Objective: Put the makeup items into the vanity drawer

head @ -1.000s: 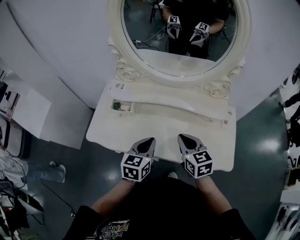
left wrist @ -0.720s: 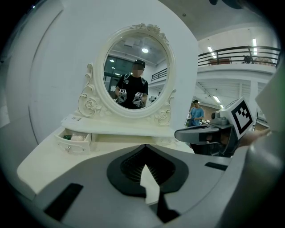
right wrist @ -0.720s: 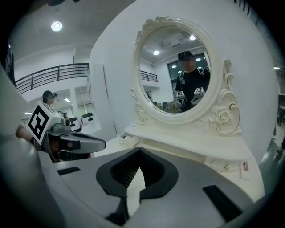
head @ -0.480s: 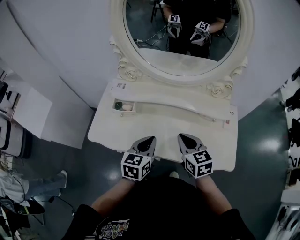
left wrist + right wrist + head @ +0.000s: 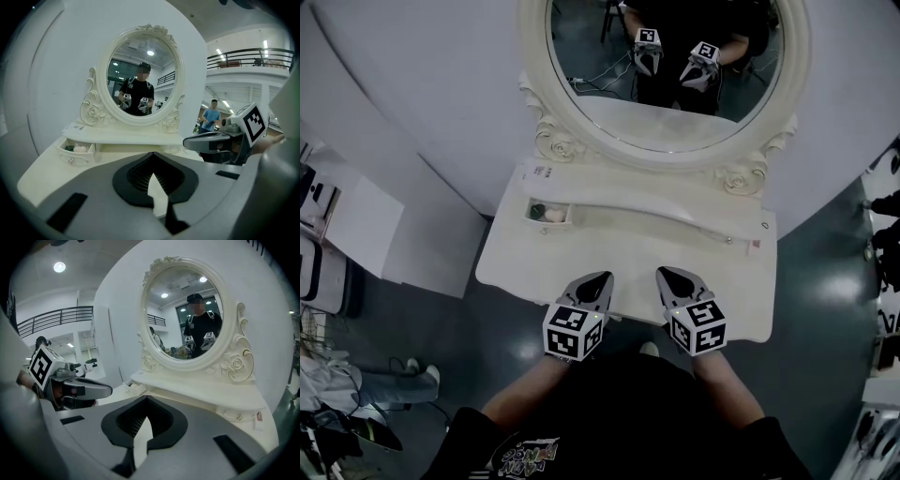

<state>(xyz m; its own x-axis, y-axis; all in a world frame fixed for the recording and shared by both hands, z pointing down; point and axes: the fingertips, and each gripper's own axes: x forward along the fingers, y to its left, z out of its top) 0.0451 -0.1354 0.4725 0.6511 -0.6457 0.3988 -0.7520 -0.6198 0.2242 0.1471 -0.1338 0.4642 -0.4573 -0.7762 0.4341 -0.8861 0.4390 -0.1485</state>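
The cream vanity table [image 5: 581, 267] has a small left drawer [image 5: 547, 213] standing open. A green item [image 5: 538, 210] and a pale round item [image 5: 553, 217] lie inside; the left gripper view shows the drawer [image 5: 75, 151] too. My left gripper [image 5: 598, 278] and right gripper [image 5: 667, 274] hover side by side over the table's near edge, both shut with nothing between the jaws. In their own views the left gripper [image 5: 153, 152] and right gripper [image 5: 146, 396] point toward the mirror. No makeup item lies on the tabletop.
An oval mirror [image 5: 666, 66] with a carved frame rises behind the table and reflects both grippers. The right drawer [image 5: 727, 240] is closed. White cabinets [image 5: 347, 225] stand at the left, and a person's legs [image 5: 366, 384] show on the floor there.
Both grippers have stayed where they were. The person on the floor at the left has shifted position; the head view has moved slightly.
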